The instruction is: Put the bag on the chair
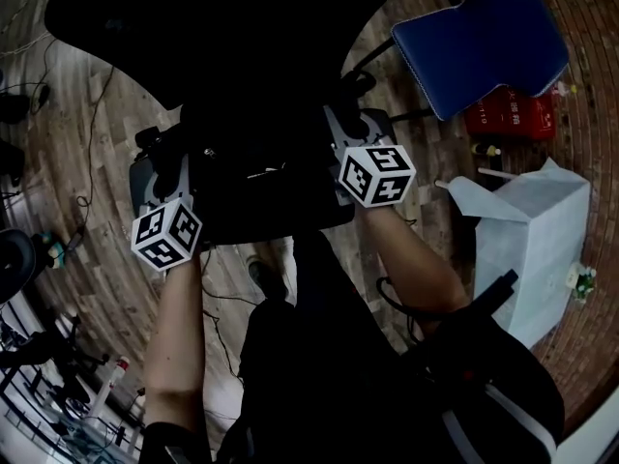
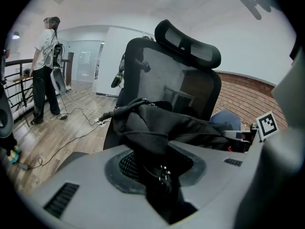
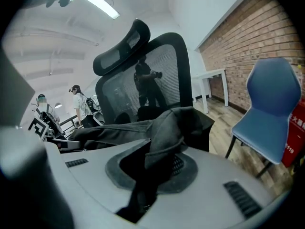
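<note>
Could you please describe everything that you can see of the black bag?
The bag is black, soft fabric, slack and creased, with a strap sticking out at one end. It spans both grippers: the left gripper and the right gripper each pinch a fold of it. It is held in front of the black mesh chair; whether it touches the seat cannot be seen.

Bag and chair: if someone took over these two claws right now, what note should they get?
Left gripper: shut on the bag.
Right gripper: shut on the bag's other end.
The bag is stretched between them, in front of the black chair.
Done: bag carried to the chair.
To do: lower it onto the chair, open both grippers. Whether it already rests on the chair doesn't show.
</note>
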`<state>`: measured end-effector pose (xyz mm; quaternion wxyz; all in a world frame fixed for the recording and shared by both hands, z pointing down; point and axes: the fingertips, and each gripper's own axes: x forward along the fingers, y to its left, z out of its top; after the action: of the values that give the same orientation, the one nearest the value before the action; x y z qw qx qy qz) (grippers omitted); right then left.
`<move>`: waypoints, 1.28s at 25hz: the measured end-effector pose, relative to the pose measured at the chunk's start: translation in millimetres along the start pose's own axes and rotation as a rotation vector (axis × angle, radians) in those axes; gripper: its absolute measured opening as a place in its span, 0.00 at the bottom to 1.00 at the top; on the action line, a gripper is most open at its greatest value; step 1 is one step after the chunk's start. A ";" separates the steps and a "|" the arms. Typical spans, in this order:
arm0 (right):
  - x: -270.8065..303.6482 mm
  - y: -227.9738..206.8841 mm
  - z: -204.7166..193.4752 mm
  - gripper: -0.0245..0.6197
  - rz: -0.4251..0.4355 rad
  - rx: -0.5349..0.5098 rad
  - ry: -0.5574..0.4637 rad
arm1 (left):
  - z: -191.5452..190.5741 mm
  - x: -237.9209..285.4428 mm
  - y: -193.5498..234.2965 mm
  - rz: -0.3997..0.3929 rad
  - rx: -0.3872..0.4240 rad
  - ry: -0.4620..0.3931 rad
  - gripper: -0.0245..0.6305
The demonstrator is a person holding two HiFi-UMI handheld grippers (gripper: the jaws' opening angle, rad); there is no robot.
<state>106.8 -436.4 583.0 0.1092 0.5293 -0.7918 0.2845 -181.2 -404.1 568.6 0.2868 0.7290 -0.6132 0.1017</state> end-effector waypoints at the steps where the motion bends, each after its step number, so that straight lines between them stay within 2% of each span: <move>1: 4.1 -1.6 -3.9 0.11 -0.003 0.000 0.008 | -4.9 3.7 2.6 0.004 -0.004 0.009 0.23; 12: 46.0 -20.3 -45.2 0.11 -0.020 0.016 0.072 | -49.1 42.8 25.8 0.051 -0.007 0.079 0.23; 26: 90.3 -47.6 -82.8 0.11 -0.051 0.031 0.102 | -94.9 95.9 48.1 0.038 -0.015 0.123 0.23; 32: 107.2 -53.9 -101.7 0.11 -0.058 0.059 0.097 | -107.4 117.2 60.3 0.024 0.005 0.130 0.23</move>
<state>97.8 -477.0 734.7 0.1402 0.5408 -0.7611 0.3296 -190.1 -448.8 732.3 0.3232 0.7140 -0.6018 0.1539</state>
